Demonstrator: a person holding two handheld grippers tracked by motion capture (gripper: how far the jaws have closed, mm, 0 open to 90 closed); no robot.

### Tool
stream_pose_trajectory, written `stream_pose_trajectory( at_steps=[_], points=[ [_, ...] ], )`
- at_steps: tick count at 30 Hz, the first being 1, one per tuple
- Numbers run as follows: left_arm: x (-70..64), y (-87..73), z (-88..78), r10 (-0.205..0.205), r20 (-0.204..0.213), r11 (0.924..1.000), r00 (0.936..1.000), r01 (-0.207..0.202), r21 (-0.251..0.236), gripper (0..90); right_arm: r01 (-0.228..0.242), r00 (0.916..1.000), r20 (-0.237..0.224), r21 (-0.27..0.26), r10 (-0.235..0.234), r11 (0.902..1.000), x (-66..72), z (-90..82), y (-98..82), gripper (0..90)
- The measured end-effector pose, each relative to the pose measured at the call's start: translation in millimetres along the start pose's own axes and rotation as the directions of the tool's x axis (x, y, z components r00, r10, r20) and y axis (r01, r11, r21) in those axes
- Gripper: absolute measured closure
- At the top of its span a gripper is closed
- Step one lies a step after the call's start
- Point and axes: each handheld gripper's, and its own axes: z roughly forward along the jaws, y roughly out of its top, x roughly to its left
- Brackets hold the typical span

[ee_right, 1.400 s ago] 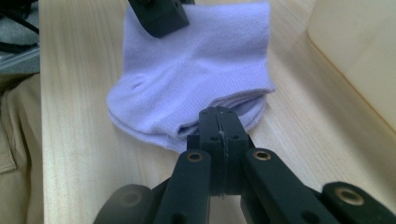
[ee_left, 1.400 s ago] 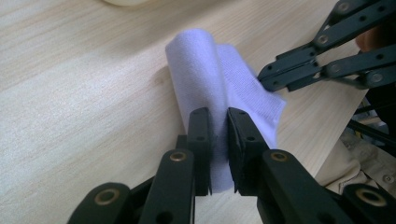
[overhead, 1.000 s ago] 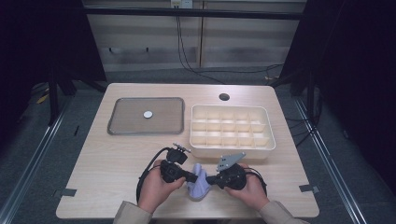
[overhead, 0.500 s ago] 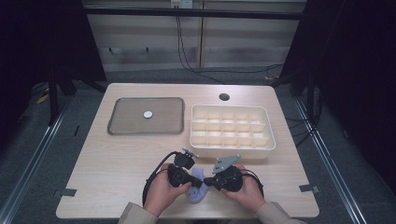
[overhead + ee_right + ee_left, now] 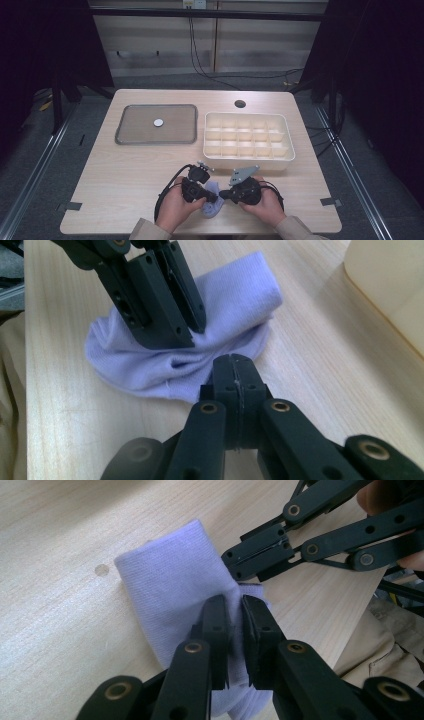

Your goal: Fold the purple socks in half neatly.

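Observation:
A lavender sock (image 5: 170, 590) lies bunched on the wooden table near its front edge, seen small in the high view (image 5: 214, 209) between the two hands. My left gripper (image 5: 235, 611) is shut on a fold of the sock, with fabric showing between its jaws. From the opposite side, my right gripper (image 5: 233, 364) is shut at the sock's (image 5: 235, 295) near edge, where the cloth puckers toward its tips. In the right gripper view the left gripper (image 5: 192, 322) comes down from the top onto the sock. Both grippers (image 5: 212, 196) (image 5: 224, 194) meet tip to tip over it.
A cream box (image 5: 245, 161) divided into several compartments stands just behind the hands on the right. At the back left lies a grey tray (image 5: 135, 131) with a small white disc (image 5: 158, 122) on it. A round hole (image 5: 240, 104) is in the tabletop's far side.
The left gripper has shifted a little to the right, closer to the right gripper. The sock is now more bunched and sits nearer the front edge between the hands.

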Motion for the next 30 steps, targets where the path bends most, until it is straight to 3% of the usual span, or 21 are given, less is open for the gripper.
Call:
stream_pose_trajectory(
  at_steps=[5,12,15,18,23,30],
  points=[
    [-1.5,-0.5,0.2,0.022,-0.015,0.9997,0.9996,-0.022,0.002,80.9,0.000,1.0000,-0.007,0.000,0.000,1.0000,-0.7,-2.4,-2.5,90.0],
    [-0.7,-0.5,0.3,0.023,-0.003,0.9997,0.9997,-0.023,-0.002,79.9,0.005,0.9999,-0.011,0.001,-0.005,1.0000,-0.4,-2.4,-3.0,90.0],
    [-2.0,-0.3,0.3,0.029,-0.012,0.9996,0.9995,-0.029,0.003,79.9,0.010,0.9999,-0.014,-0.003,-0.010,1.0000,-0.6,-1.8,-2.9,90.0],
    [-7.0,0.5,2.1,0.053,-0.047,0.9986,0.9975,-0.052,0.013,80.6,0.002,0.9998,-0.020,-0.011,-0.003,0.9999,-0.7,-1.3,-3.3,90.0],
    [-8.3,-0.1,2.6,0.064,-0.053,0.9979,0.9965,-0.064,0.010,80.9,-0.016,0.9997,-0.019,-0.018,0.015,0.9997,0.1,-0.6,-2.9,90.0],
    [-5.9,0.6,-2.4,0.010,0.000,0.9999,1.0000,-0.010,0.003,71.7,-0.009,0.9997,-0.022,-0.015,0.009,0.9999,-0.8,-0.7,-2.8,90.0]
  ],
)
